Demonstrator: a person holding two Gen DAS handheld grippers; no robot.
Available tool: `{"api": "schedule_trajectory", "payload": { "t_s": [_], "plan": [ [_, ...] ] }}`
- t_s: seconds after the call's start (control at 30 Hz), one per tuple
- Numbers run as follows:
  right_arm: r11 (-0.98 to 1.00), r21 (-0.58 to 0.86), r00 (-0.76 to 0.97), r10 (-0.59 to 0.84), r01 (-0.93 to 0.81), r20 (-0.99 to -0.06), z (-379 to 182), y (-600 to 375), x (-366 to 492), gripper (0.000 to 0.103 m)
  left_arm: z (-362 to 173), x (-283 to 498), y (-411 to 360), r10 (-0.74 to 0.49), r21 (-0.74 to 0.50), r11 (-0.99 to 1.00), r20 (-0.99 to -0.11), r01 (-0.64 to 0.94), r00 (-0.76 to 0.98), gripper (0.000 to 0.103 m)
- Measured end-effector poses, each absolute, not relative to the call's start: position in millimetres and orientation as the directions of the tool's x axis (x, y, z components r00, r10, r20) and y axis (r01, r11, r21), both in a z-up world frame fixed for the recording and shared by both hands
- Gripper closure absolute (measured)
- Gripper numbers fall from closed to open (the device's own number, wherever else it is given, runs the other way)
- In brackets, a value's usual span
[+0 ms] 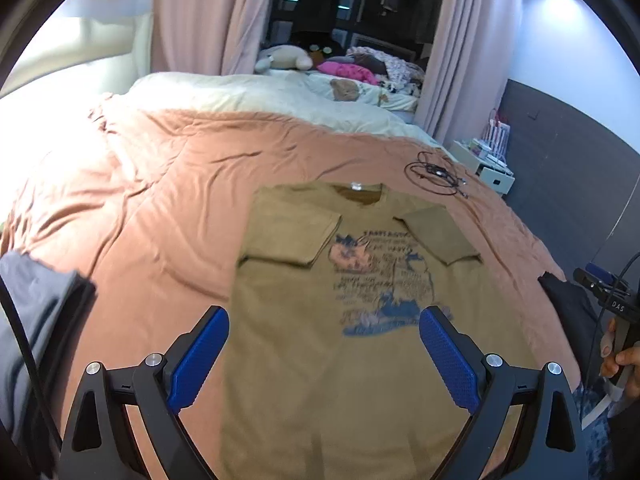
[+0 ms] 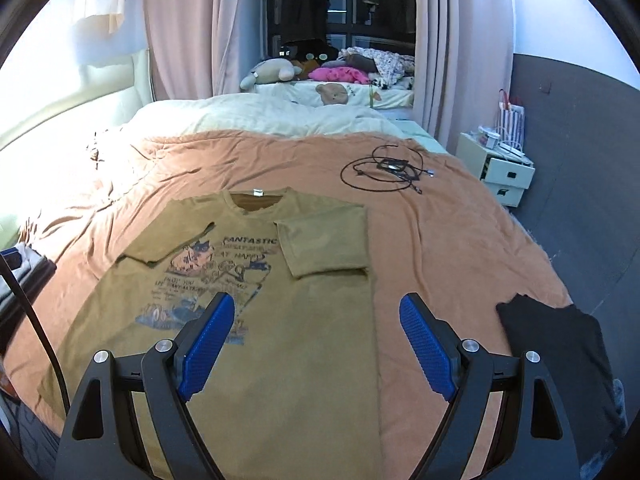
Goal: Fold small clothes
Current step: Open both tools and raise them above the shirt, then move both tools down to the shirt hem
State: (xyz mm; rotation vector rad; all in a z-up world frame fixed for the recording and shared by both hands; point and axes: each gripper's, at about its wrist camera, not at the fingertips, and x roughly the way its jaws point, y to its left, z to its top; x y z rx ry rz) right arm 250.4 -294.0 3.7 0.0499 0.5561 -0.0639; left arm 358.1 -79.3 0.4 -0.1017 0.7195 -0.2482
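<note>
Right wrist view, olive T-shirt printed "FANTASTIC", both hand-held grippers wide open, empty

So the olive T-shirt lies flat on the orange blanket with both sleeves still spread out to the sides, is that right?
Not quite. The olive T-shirt does lie flat on the orange blanket, but both sleeves are already folded inward over the chest. The right wrist view shows it most sharply.
</note>
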Motion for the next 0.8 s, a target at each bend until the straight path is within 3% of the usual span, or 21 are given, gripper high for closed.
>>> {"api": "schedule_trajectory", "payload": {
  "t_s": [0.23,0.33,0.5,0.8],
  "plan": [
    [0.997,0.059,0.848,-0.011,0.051,-0.53,-8,-279,205,0.019,-9,313,-55,-0.232,-0.136,0.973,-0.631,0.189,0.74,0.006],
    [0.996,0.094,0.838,0.049,0.003,-0.543,-14,-275,190,0.018,-13,294,-45,-0.224,-0.131,0.974,-0.625,0.183,0.748,0.0],
    [0.982,0.179,0.82,0.144,-0.052,-0.554,-28,-274,165,0.0,-25,268,-28,-0.221,-0.149,0.975,-0.629,0.163,0.745,0.0],
    [0.97,0.241,0.791,0.171,-0.031,-0.587,-41,-300,140,0.0,-52,236,-3,-0.203,-0.153,0.979,-0.656,0.136,0.727,0.0]
  ]
}}
